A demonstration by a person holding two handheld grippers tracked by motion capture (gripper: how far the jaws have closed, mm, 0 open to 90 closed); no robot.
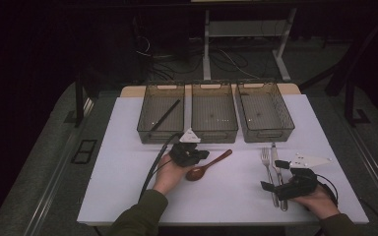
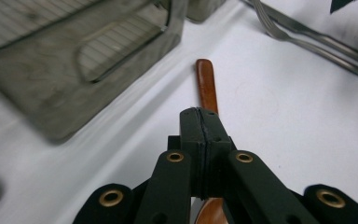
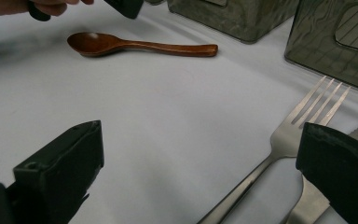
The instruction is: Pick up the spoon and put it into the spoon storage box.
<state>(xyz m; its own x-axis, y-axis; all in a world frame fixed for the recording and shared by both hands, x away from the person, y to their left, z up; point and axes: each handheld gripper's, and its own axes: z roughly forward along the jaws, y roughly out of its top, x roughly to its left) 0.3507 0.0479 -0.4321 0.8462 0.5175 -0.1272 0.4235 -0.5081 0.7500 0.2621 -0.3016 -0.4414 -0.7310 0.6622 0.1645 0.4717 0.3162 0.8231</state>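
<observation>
High view
- Table [image 1: 128,196]: white top, three mesh bins in a row along far edge.
- Left bin [image 1: 160,112]: holds one dark stick, lying diagonally.
- Middle bin [image 1: 214,111], right bin [image 1: 265,110]: side by side with the left bin, small gaps between.
- Wooden spoon [image 1: 208,165]: flat on the table just in front of the middle bin, bowl toward the near-left, handle toward the far-right.
- Left gripper [image 1: 189,153]: just beside the spoon's bowl, over its left end; contact not clear from here.
- Right gripper [image 1: 290,185]: near the right edge, resting by fork and knife.
- Fork [image 1: 268,173], knife [image 1: 278,172]: parallel, touching or nearly so, tips toward the bins.

Left gripper view
- Left gripper [image 2: 200,122]: jaws pressed together, no gap at the tips, nothing between them.
- Wooden spoon [image 2: 207,88]: directly beneath the closed jaws, handle running away beyond the tips, bowl edge peeking out below; lying on the table, not clamped.
- Middle bin [image 2: 74,79]: near, up-left.
- Fork [image 2: 303,39]: top right, well apart from the spoon.

Right gripper view
- Right gripper [image 3: 200,163]: jaws wide apart, holding nothing.
- Fork [image 3: 284,140]: handle passes between the jaws, tines pointing away; pads not touching it.
- Knife [image 3: 314,205]: partly behind the right-hand jaw.
- Wooden spoon [image 3: 140,45]: farther off, flat on the table, bowl up.
- Left gripper [image 3: 123,5]: above the spoon at the top edge.
</observation>
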